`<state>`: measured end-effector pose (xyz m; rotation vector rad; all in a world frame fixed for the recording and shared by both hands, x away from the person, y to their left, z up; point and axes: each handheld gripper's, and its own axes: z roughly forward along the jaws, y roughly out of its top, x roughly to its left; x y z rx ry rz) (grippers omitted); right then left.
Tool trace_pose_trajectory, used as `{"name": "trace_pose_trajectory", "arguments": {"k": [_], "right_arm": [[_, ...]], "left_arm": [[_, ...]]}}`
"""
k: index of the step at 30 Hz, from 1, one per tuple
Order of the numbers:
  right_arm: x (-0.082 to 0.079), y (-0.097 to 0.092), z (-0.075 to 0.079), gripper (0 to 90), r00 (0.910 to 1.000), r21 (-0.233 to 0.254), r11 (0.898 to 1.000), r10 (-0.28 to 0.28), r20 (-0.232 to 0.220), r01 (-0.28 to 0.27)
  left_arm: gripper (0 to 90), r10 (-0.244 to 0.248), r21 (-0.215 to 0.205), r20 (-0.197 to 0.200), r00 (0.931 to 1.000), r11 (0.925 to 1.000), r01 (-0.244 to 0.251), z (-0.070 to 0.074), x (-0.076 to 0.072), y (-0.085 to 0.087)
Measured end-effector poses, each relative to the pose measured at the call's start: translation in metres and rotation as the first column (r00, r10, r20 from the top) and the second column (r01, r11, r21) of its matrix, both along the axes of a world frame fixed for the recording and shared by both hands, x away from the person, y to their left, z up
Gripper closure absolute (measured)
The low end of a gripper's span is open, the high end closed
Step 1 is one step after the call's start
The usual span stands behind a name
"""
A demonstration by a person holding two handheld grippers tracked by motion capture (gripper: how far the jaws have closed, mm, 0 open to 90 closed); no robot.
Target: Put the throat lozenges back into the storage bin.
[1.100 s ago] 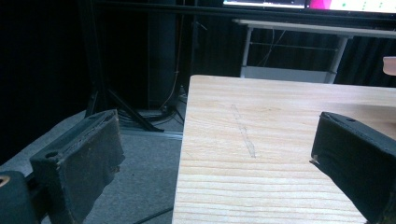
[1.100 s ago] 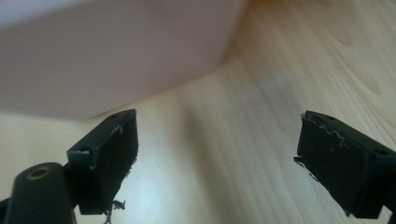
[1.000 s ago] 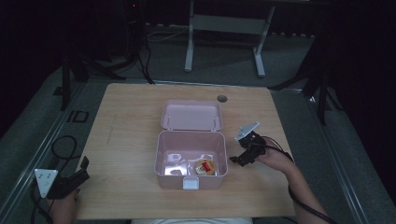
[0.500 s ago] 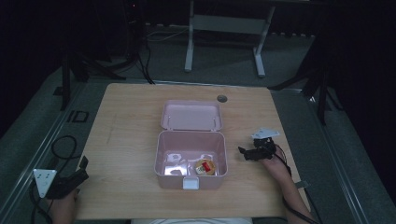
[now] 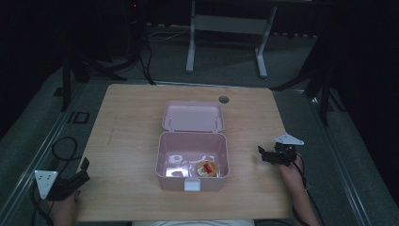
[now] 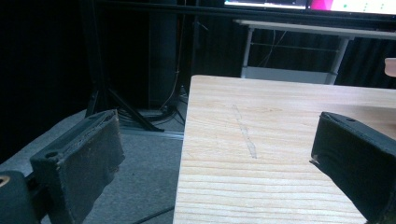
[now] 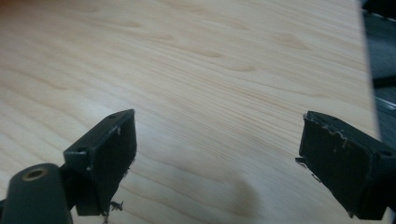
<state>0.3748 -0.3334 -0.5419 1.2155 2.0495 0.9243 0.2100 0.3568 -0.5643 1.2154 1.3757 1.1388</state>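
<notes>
Your left hand-held gripper (image 5: 77, 178) sits at the near left corner of the pale wooden bench (image 5: 127, 141), partly off its edge, with its grey three-cornered plate (image 5: 45, 181) hanging over the floor. In the left gripper view (image 6: 215, 158) its jaws stand wide apart with nothing between them; one is over the grey floor, the other over the wood, and a faint straight scratch (image 6: 244, 132) runs along the boards ahead.

Your right hand-held gripper (image 5: 263, 154) hovers near the right edge of the bench, well apart from the box, jaws pointing toward it. In the right gripper view (image 7: 217, 140) the jaws are spread wide and grip nothing, with bare wood grain below; whether they touch the surface cannot be told.

Between your two hands, near the front edge, stands the pink rectangular plastic lunch box (image 5: 162, 160), with its lid (image 5: 193, 116) swung back and lying flat behind it. Inside, at the right of the floor, lies a small round yellow item with a red label (image 5: 206, 168); what it is cannot be made out in the dim light. A pale glare to its left hides that part of the floor.

Beyond the lid is a round grey cable hole (image 5: 223, 99). Farther off stands a grey metal frame (image 5: 226, 23), its top cut off by the picture edge.
</notes>
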Motion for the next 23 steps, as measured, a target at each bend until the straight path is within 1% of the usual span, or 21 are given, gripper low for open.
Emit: {"name": "trace_pose_trajectory", "arguments": {"k": [2,3,4,5,7,9,10,11,12,13,16,19,23], "right_arm": [[-0.001,-0.006,-0.001,11.1,0.9987,0.010,0.999,-0.050,-0.012,0.050],[-0.003,-0.012,-0.005,11.1,0.9939,0.015,0.994,-0.110,0.001,0.110],[-0.003,-0.012,-0.005,11.1,0.9939,0.015,0.994,-0.110,0.001,0.110],[-0.004,-0.014,-0.006,11.1,0.9919,0.018,0.992,-0.127,0.007,0.127],[-0.005,-0.022,-0.007,11.1,0.9847,0.038,0.984,-0.174,0.014,0.173],[-0.005,-0.023,-0.007,11.1,0.9833,0.039,0.983,-0.181,0.016,0.180],[-0.004,-0.025,-0.008,11.1,0.9830,0.054,0.982,-0.184,0.002,0.183],[-0.004,-0.025,-0.009,11.1,0.9828,0.058,0.981,-0.185,-0.003,0.185],[-0.004,-0.026,-0.011,11.1,0.9804,0.062,0.979,-0.197,0.004,0.196],[-0.004,-0.026,-0.012,11.1,0.9826,0.064,0.981,-0.186,0.001,0.185],[-0.004,-0.025,-0.011,11.1,0.9825,0.073,0.980,-0.186,0.009,0.185],[-0.003,-0.026,-0.011,11.1,0.9848,0.077,0.982,-0.174,-0.003,0.173],[-0.003,-0.026,-0.011,11.1,0.9849,0.078,0.982,-0.173,-0.001,0.173]], "left_arm": [[2.4,0.001,0.003,-0.002,1.0000,1.0000,-0.001,0.000,0.000,0.000],[2.4,0.003,0.009,-0.004,1.0000,1.0000,-0.003,0.000,0.000,-0.001],[2.4,0.003,0.009,-0.004,1.0000,1.0000,-0.003,0.000,0.000,-0.001],[2.4,0.002,0.009,-0.005,1.0000,1.0000,-0.002,0.000,0.000,-0.001],[2.4,0.003,0.007,-0.003,1.0000,1.0000,-0.003,0.000,0.000,-0.001],[2.4,0.002,0.005,-0.003,1.0000,1.0000,-0.002,0.000,0.000,0.000],[2.5,0.002,0.007,-0.005,1.0000,1.0000,-0.002,0.000,0.000,0.000],[2.4,0.001,0.007,-0.005,1.0000,1.0000,-0.001,0.000,0.000,-0.001],[2.4,-0.001,0.008,-0.005,1.0000,1.0000,0.001,0.000,0.000,-0.001],[2.4,-0.001,0.009,-0.005,1.0000,1.0000,0.001,0.000,0.000,-0.001],[2.4,-0.002,0.007,-0.003,1.0000,1.0000,0.002,0.000,0.000,-0.001],[2.4,-0.004,0.011,-0.004,1.0000,0.9999,0.005,0.000,0.000,-0.001],[2.4,-0.005,0.010,-0.003,1.0000,0.9999,0.005,0.000,0.000,-0.001]]}}
